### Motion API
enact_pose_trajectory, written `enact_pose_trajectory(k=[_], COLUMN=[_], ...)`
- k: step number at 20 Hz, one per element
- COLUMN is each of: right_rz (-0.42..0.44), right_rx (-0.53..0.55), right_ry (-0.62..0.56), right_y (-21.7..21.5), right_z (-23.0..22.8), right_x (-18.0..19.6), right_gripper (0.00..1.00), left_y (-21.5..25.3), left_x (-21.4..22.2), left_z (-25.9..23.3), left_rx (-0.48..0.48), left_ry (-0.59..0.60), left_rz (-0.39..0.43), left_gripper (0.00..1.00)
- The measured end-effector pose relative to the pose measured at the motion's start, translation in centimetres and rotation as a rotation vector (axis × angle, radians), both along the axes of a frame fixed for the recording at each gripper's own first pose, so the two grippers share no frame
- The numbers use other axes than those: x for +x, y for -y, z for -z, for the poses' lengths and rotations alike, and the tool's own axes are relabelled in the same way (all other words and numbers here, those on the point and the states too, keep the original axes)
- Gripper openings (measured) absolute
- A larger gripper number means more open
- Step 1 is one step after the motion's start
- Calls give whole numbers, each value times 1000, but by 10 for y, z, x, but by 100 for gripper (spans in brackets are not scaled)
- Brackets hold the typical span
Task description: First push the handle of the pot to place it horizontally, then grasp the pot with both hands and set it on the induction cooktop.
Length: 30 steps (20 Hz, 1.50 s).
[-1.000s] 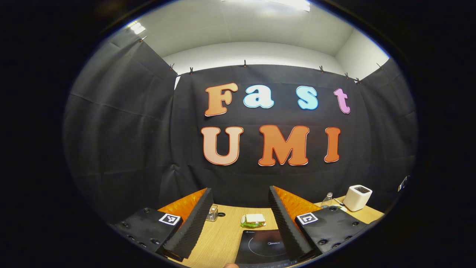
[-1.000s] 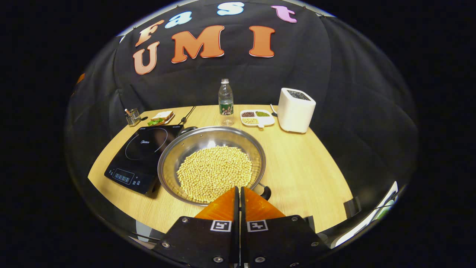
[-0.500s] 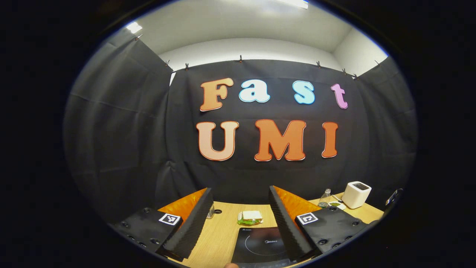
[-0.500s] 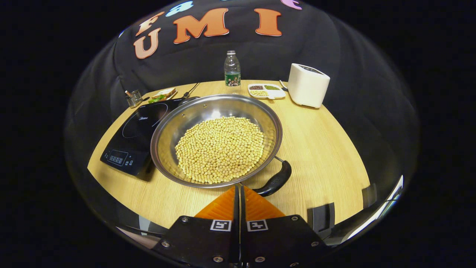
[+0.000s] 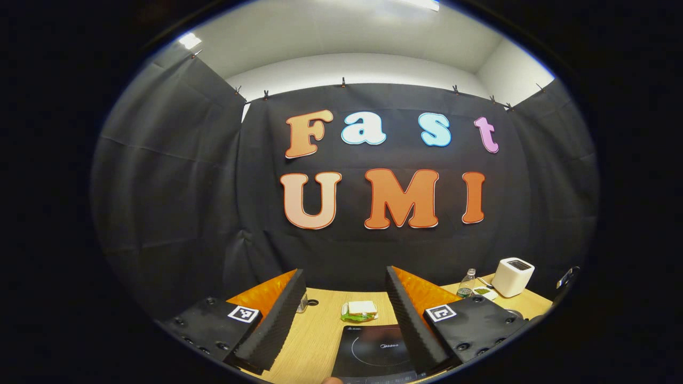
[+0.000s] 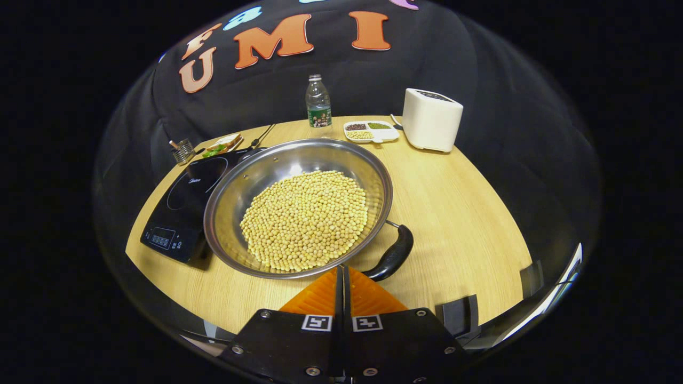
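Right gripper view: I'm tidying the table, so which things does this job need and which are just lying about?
Needed: pot, its handle, cooktop.
Lying about: bottle, white box, divided dish, sandwich, small holder.

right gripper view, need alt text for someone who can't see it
A steel pot full of pale beans sits on a wooden table, its black handle just beyond the shut right gripper. A black induction cooktop lies left of it, with a bottle and white appliance behind.

Bright ceiling light [image 5: 421, 4] overhead; sharp focus; strong fisheye bending at edges.
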State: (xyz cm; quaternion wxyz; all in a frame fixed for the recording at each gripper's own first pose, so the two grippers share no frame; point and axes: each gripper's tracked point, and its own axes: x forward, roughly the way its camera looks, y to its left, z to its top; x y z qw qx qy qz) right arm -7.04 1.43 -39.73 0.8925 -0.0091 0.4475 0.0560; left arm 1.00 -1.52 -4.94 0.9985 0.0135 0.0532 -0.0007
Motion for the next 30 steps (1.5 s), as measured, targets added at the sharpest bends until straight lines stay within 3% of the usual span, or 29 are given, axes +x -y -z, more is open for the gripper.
enact_pose_trajectory(k=[13, 25, 30], right_rz=[96, 130, 122], right_rx=[3, -2, 5], right_ry=[15, 30, 28], right_y=[37, 59, 64], right_z=[7, 12, 13], right_x=[40, 68, 77], right_gripper=[0, 0, 0], left_y=[12, 35, 65], left_x=[14, 26, 24], left_z=[18, 56, 81], left_rx=[3, 22, 22], left_ry=[-28, -88, -120], left_rz=[7, 20, 62], left_gripper=[98, 98, 99])
